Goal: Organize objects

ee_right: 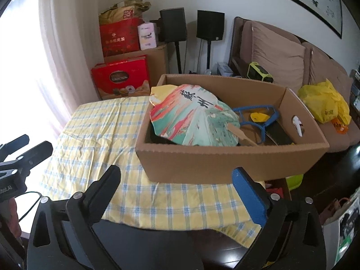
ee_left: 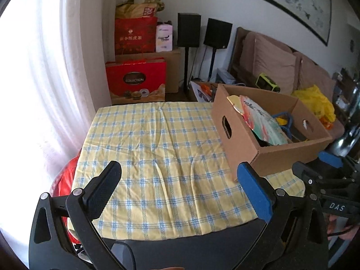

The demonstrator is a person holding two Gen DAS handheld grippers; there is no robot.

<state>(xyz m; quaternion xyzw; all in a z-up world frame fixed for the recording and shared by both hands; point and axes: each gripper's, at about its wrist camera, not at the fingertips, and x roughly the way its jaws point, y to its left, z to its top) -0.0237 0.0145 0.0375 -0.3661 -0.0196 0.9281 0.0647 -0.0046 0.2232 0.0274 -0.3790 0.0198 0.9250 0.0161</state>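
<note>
Nearest the left wrist camera, the left gripper point(ee_left: 180, 175) stands with its jaws spread wide over the near part of a yellow-and-blue checked tablecloth point(ee_left: 157, 148), nothing between the black pad and the blue one. Both gripper tips hang above the cloth without touching it. At the far right corner of the table sits a brown cardboard box point(ee_left: 236, 135) with oval hand holes in its walls, its near corner close to the blue pad in this view. Inside the box lies a painted paper fan point(ee_right: 193, 117) in green, orange and white with a wooden handle, resting on top of other contents; beside it toward the right wall is a blue-framed racket-like item point(ee_right: 258, 117) with a yellow piece inside its frame. From the right wrist view, the right gripper point(ee_right: 175, 175) is likewise wide apart and empty, just in front of the box's near wall, over the table's near edge. Its neighbour shows at that view's left edge. Beyond the table stand red gift boxes point(ee_left: 137, 81), two black speakers point(ee_left: 202, 31) on stands, and a sofa holding a yellow plastic bag point(ee_right: 324, 103).
</note>
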